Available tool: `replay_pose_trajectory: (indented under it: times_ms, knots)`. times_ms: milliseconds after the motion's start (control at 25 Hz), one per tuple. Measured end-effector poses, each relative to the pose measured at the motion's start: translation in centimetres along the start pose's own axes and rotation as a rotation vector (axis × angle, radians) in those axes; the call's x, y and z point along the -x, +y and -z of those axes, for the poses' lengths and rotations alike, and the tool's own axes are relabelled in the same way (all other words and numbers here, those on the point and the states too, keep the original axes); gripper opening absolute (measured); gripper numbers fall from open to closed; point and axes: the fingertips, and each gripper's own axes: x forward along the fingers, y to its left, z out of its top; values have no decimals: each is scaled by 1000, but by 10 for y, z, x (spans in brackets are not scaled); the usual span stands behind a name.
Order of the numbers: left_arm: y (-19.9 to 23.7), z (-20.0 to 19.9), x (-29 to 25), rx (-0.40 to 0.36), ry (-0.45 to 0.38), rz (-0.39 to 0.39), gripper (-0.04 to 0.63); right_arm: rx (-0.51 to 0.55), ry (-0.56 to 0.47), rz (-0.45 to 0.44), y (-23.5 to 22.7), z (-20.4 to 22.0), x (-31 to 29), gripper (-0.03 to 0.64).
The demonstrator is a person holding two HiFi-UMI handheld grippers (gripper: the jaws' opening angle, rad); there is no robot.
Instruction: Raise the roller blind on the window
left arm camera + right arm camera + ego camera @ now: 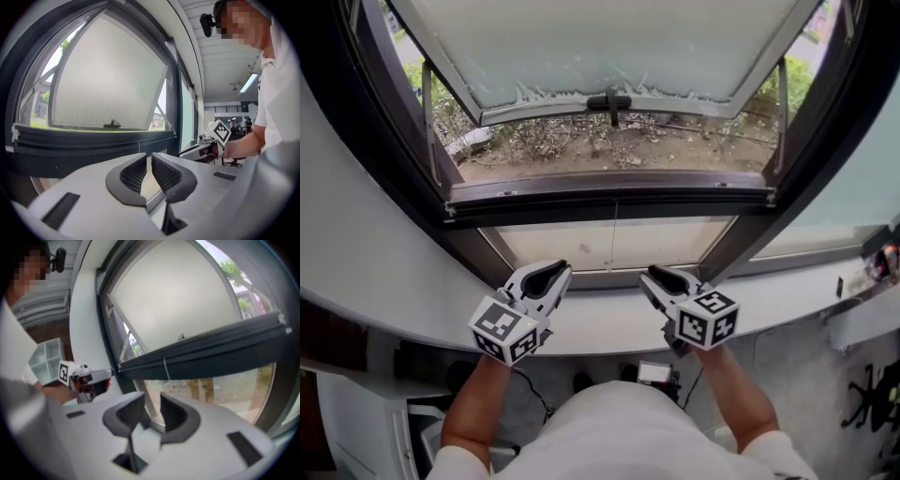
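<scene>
The grey-and-white left gripper (555, 274) is held over the white window ledge (609, 328). Its dark ribbed jaws are closed tip to tip, with nothing between them. The matching right gripper (656, 276) is held near it over the same ledge, jaws standing well apart and empty. A pale upright of the frame shows beyond the gap. Both grippers point at the window and do not touch each other.

The only part that reads as the roller blind is a dark horizontal rail (609, 199). It spans the window between the open frosted top-hung sash (609, 47) and the pale lower pane (562, 242). A thin pale cord (614, 239) hangs from the rail's middle over that pane. Neither gripper touches the rail or the cord; in the head view both sit below them. A black handle (609, 101) sits at the sash's lower edge.
</scene>
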Motion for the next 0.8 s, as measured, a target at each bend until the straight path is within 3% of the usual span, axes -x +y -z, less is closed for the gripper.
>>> replay_pose_trajectory:
  times_ms: [280, 560, 800]
  knots:
    - [43, -2, -32, -292, 130, -105, 46, 182, 20, 86, -31, -33, -25, 114]
    - [64, -4, -50, -342, 178, -130, 57, 229, 31, 113, -46, -57, -40, 114]
    - [73, 7, -62, -444, 262, -136, 89, 364, 57, 154, -54, -72, -47, 114]
